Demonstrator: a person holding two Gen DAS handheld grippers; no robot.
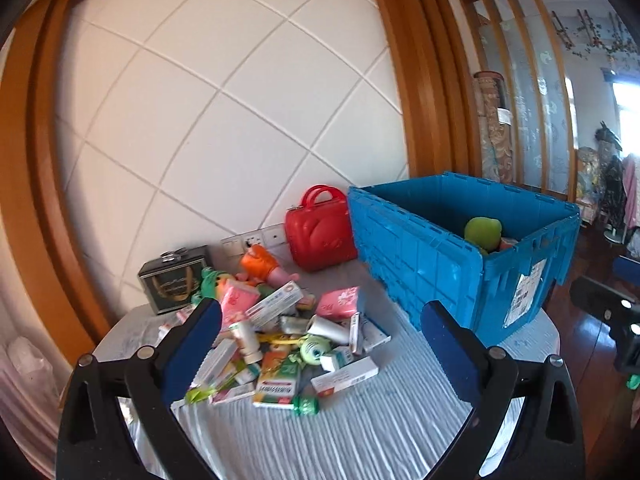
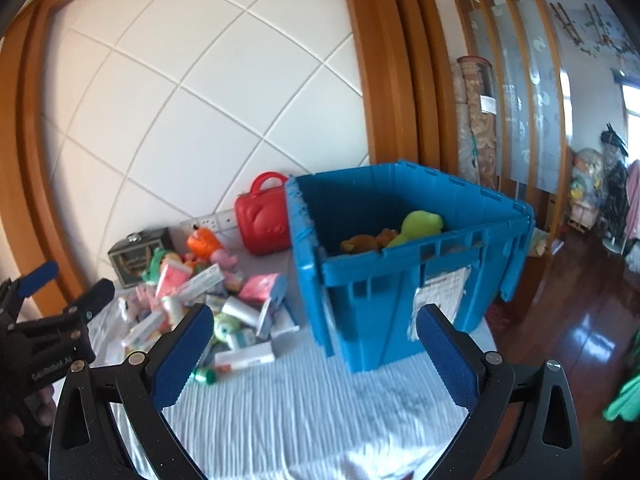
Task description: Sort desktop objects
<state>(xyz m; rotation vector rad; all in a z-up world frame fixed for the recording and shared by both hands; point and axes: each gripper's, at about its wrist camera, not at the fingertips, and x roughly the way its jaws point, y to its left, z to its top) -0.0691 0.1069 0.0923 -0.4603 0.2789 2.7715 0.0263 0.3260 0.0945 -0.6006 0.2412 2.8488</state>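
- Your left tongs point(image 1: 320, 320): blue ribbed pads, black frame, spread wide, empty, tilted down over the pile.
- Pile point(image 1: 280, 344): glossy cartons, soft toys, on the ribbed white bench cloth point(image 1: 360, 432).
- Crate point(image 2: 400, 280): rigid blue plastic, right of the pile, plush toys inside.
- Your right tongs point(image 2: 314, 344): wide, empty, facing the crate.

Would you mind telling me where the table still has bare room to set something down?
The striped cloth is bare in front, between both open grippers and the pile of boxes. A narrow strip runs between that pile and the blue crate. The back is crowded: red case, dark tin, toys.
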